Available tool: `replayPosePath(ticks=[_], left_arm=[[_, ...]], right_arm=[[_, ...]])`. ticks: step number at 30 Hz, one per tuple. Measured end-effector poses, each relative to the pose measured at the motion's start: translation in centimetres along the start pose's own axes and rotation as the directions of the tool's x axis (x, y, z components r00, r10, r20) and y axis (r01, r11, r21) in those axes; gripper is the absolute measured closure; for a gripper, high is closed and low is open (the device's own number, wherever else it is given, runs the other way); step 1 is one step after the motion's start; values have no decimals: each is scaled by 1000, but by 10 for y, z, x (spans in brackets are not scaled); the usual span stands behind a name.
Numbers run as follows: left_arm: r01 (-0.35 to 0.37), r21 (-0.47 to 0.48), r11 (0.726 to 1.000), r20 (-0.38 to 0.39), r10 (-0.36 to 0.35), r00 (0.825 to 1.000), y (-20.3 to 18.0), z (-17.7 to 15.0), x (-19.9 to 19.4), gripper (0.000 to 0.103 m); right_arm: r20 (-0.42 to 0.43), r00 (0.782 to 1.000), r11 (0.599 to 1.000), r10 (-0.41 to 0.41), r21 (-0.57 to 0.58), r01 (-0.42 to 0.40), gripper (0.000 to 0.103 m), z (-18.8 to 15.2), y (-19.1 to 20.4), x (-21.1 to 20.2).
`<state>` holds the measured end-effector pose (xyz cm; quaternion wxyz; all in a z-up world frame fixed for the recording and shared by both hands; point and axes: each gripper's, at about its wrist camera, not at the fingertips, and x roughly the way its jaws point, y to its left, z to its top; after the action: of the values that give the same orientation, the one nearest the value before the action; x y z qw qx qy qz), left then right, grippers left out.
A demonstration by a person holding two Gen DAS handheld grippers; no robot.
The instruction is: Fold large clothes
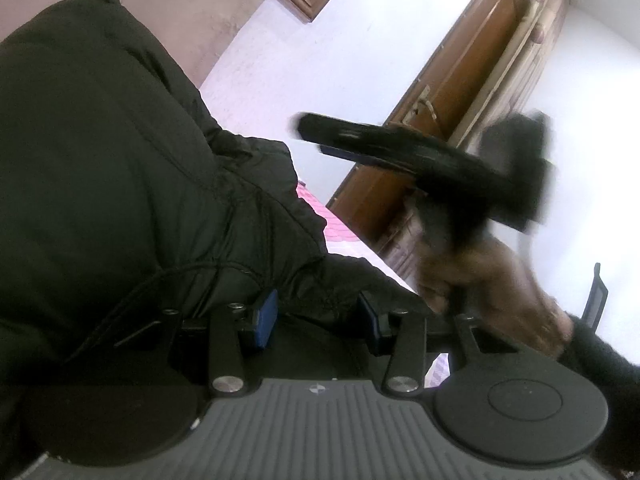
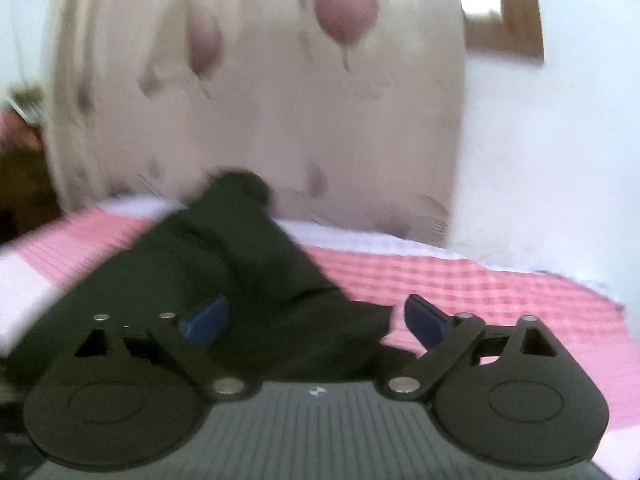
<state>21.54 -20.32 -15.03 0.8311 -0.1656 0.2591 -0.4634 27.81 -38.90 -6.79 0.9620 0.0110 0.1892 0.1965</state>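
Observation:
A large black padded jacket (image 1: 120, 184) fills the left of the left wrist view. My left gripper (image 1: 316, 316) has its blue pads closed in on a thick fold of the jacket. The other gripper (image 1: 420, 156) is blurred in the air to the right, held by a bare hand (image 1: 496, 292). In the right wrist view, part of the black jacket (image 2: 248, 264) lies on the pink checked bedspread (image 2: 460, 280). My right gripper (image 2: 316, 320) is open wide, its left pad (image 2: 208, 320) over the fabric, its right pad over the bedspread, gripping nothing.
A brown wooden door (image 1: 452, 92) and white wall (image 1: 328, 64) stand behind the bed. A cream flowered curtain (image 2: 260, 100) hangs beyond the bed's far edge, with a wood-framed window (image 2: 504, 8) to its right. The right wrist view is motion-blurred.

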Motion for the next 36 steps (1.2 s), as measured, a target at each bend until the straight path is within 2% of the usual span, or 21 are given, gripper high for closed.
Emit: replayPosePath(ticks=[1,3,4,6,9,13,18,20,23,25,26,28,31,36], left_arm=[[0,1,1000,0,0,1000,0,0,0,56],[-1,4,1000,2,1,1000,0,-1,0,56],[-2,6,1000,3,2,1000,0,-2,0,56],[-2,6,1000,4,2,1000,0,-2,-1,56],[-2,7,1000,5,2,1000,0,-3,-2,56],[-7,17,1000,3,7,1000,-1,-3,-3,56],[-38,15,999,3,38,999,-4,0,-12,54],[-52,28,998,32,51,998,-11,1,-25,41],[-107,104,989,116,95,989,-26,0,-52,32],[-128,106,986,178,108,978,-25,-1,-72,29],[-134,106,985,184,113,976,-22,-1,-77,29],[-130,129,983,151,110,982,-16,-5,-79,31],[-143,196,970,114,123,986,-16,-12,-74,30],[-129,217,968,110,107,988,-17,-18,-71,25]], right_arm=[[7,1000,1000,26,14,-26,12,-3,2,-11],[-4,997,997,75,12,-75,27,-11,9,-28],[-21,997,997,78,2,-78,31,-17,13,-33],[-63,997,998,53,-23,-54,46,-30,19,-40],[-99,995,998,10,-57,-15,50,-51,26,-53],[-120,992,995,-45,-90,34,50,-73,32,-58],[-123,990,998,-65,-2,65,50,-93,28,-51],[-121,990,997,-68,38,73,50,-103,27,-47],[-125,990,996,-68,53,75,47,-102,23,-44],[-125,991,994,-56,90,67,46,-103,19,-45],[-124,991,991,-49,114,63,43,-103,17,-46],[-113,993,985,-37,162,55,37,-103,11,-48],[-86,996,970,5,241,16,35,-98,0,-54],[-10,999,912,43,408,-35,21,-77,-29,-58]])
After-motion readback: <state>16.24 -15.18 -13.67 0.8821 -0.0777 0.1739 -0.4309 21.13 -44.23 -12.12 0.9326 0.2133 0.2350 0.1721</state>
